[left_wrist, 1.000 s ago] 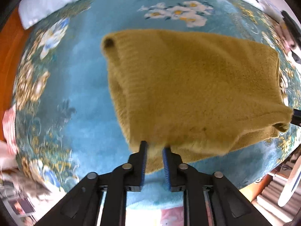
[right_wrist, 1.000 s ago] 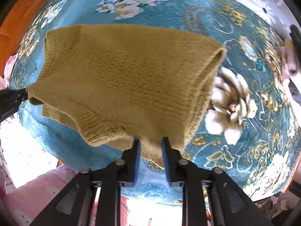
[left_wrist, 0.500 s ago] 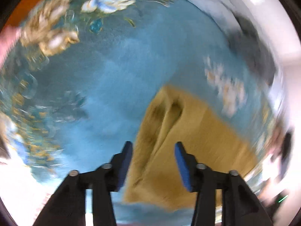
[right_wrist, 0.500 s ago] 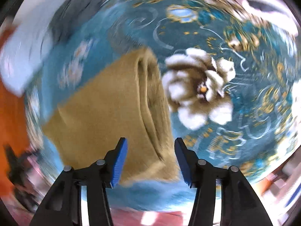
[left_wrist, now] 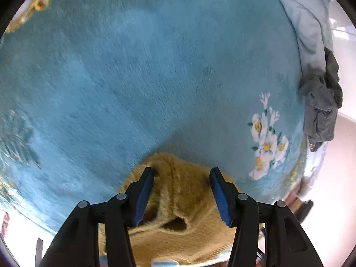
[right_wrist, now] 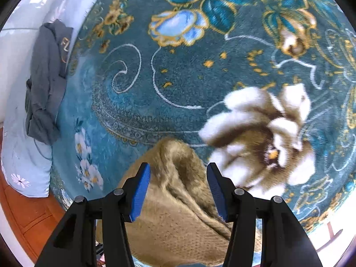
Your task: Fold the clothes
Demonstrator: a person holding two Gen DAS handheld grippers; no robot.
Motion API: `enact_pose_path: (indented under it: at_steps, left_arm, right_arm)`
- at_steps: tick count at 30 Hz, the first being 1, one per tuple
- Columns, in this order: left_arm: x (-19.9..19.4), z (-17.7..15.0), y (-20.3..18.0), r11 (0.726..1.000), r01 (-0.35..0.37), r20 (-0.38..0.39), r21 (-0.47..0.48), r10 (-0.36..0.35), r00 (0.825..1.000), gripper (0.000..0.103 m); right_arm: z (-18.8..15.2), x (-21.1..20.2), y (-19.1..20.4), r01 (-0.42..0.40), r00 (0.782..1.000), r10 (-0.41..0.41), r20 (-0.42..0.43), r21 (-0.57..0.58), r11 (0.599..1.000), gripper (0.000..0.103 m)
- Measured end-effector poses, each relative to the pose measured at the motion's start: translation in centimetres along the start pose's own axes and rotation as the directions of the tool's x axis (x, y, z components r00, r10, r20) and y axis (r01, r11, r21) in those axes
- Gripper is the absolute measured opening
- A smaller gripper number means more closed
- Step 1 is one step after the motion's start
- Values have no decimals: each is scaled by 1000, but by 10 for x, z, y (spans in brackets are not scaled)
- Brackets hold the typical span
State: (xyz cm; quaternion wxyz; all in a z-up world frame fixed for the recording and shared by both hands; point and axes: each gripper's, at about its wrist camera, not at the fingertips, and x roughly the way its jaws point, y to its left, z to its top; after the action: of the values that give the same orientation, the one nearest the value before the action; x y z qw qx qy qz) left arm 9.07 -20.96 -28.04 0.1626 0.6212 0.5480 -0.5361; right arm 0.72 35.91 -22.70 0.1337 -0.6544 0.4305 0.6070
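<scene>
surface: teal floral blanket (right_wrist: 178, 71), plain blue zone in left wrist view (left_wrist: 133, 77) | on it: mustard knit sweater (left_wrist: 187, 200) (right_wrist: 178, 211), bunched, near edge | dark grey garment (right_wrist: 44, 84) (left_wrist: 320, 111), crumpled, far edge, partly on pale blue bedding (right_wrist: 24, 162)

Mustard knit sweater (left_wrist: 184, 202), folded, on blanket (left_wrist: 155, 77)

The mustard knit sweater (left_wrist: 184, 202) looks fuzzy and matt, with ribbed edges and a finer stitch on its body (right_wrist: 178, 227). It lies on a plush floral blanket (right_wrist: 178, 71), short-piled and soft with a slight sheen. Beyond the blanket's edge, a crumpled grey cloth garment (right_wrist: 45, 82) looks smooth and dull. The gripper fingers (left_wrist: 142, 198) are matt black plastic with ridged blue pads.
</scene>
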Motion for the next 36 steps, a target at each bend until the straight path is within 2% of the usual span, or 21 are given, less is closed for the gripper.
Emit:
enact_pose_path:
  at_steps: [2,4,5,6,7,8,9,11,14,17,20,23,25,27,30,31,36]
  left_arm:
    - [1,0,-2,1000,3,-14,2,-3,1000,54]
    - [3,-1,-6,999,-40,-37,7,40,999,50]
    - [4,-1,-7,998,-55,-45,15,55,997,40]
    - [4,0,-10,997,-66,-47,28,68,997,32]
    - [3,0,-14,996,-75,-39,39,77,996,28]
    - [2,0,-15,996,-80,-25,47,82,996,17]
    - [1,2,-18,995,-83,-8,55,83,996,14]
    - [-1,6,-25,994,-85,25,71,84,996,11]
    - [-14,14,-45,992,-40,75,117,32,997,10]
    - [-39,24,-69,982,56,156,178,-84,984,10]
    - [-40,42,-82,979,28,162,202,-61,985,11]
    - [-23,61,-77,988,1,113,152,-18,993,15]
    - [-26,62,-63,994,30,96,102,-39,995,25]
    - [-38,54,-51,995,40,139,96,-53,989,47]
    - [-46,32,-22,998,15,166,68,-26,986,51]
    - [-44,25,-11,999,8,154,52,-16,988,50]
    - [-9,-20,31,999,-33,-6,14,33,999,51]
  right_arm:
    - [3,7,5,-13,1000,13,-21,7,1000,54]
    - [4,15,13,11,999,-11,-49,-3,1000,54]
    - [4,19,17,22,998,-23,-63,-13,1000,51]
    - [4,22,21,34,996,-35,-77,-23,999,41]
    - [3,24,25,43,995,-46,-89,-33,999,34]
    - [3,26,29,54,994,-58,-97,-47,997,24]
    - [2,27,33,68,992,-74,-100,-66,996,13]
    - [3,23,41,71,993,-79,-87,-87,994,11]
    - [11,7,55,15,999,-19,-38,-103,995,10]
    - [20,-14,75,-52,998,56,23,-133,990,9]
    - [26,-16,88,-48,998,53,40,-126,991,10]
    - [25,-11,93,-37,998,43,52,-109,993,14]
    - [19,-17,94,-38,995,48,93,-101,994,21]
    - [8,-27,90,-41,990,53,130,-97,994,44]
    - [-15,-30,64,-20,992,26,122,-48,999,46]
    - [-24,-26,54,-1,994,4,107,-29,1000,46]
    - [-81,12,4,70,997,-67,-29,98,993,46]
